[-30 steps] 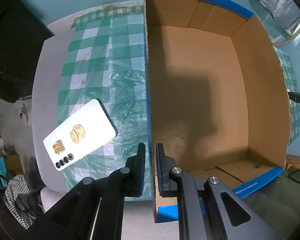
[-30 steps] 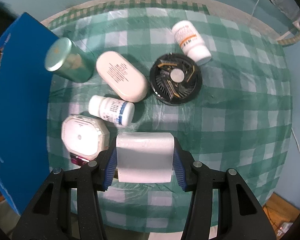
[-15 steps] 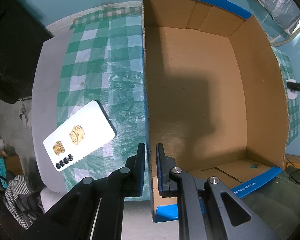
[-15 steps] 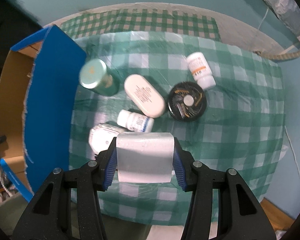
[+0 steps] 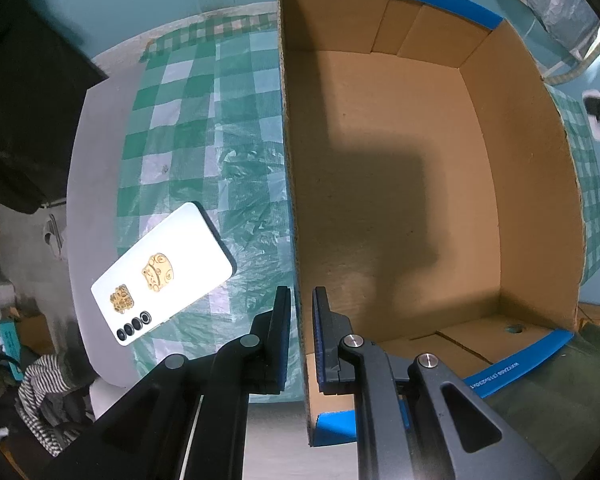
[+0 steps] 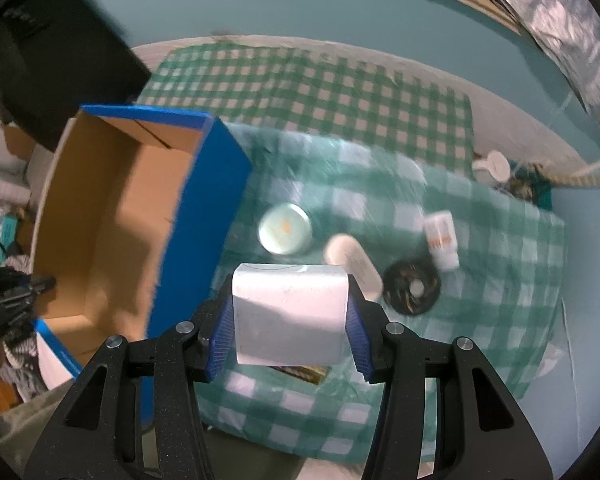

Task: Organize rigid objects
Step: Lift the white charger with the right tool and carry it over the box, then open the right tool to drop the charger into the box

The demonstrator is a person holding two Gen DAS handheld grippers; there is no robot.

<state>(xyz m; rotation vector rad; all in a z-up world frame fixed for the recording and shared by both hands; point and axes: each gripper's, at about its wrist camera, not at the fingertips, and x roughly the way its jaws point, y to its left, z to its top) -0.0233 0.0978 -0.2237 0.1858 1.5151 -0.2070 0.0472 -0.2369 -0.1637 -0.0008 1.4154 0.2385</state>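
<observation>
My right gripper [image 6: 290, 318] is shut on a white block [image 6: 290, 312] and holds it high above the checked table, just right of the blue cardboard box [image 6: 204, 216]. Below lie a green tin [image 6: 286, 229], a white oval case [image 6: 354, 264], a black fan disc [image 6: 412, 288] and a white pill bottle [image 6: 442, 240]. My left gripper [image 5: 302, 340] is shut on the box's left wall [image 5: 290, 184], near its front corner. The box's inside [image 5: 400, 200] holds nothing that I can see.
A white phone [image 5: 162, 274] lies face down on the checked cloth [image 5: 204, 128] left of the box. A dark object [image 5: 24, 120] stands at the far left. The table edge runs just below both grippers.
My right gripper has lifted the white block well above the table and moved left toward the box; the objects below look smaller. The left gripper has kept its hold on the box wall.
</observation>
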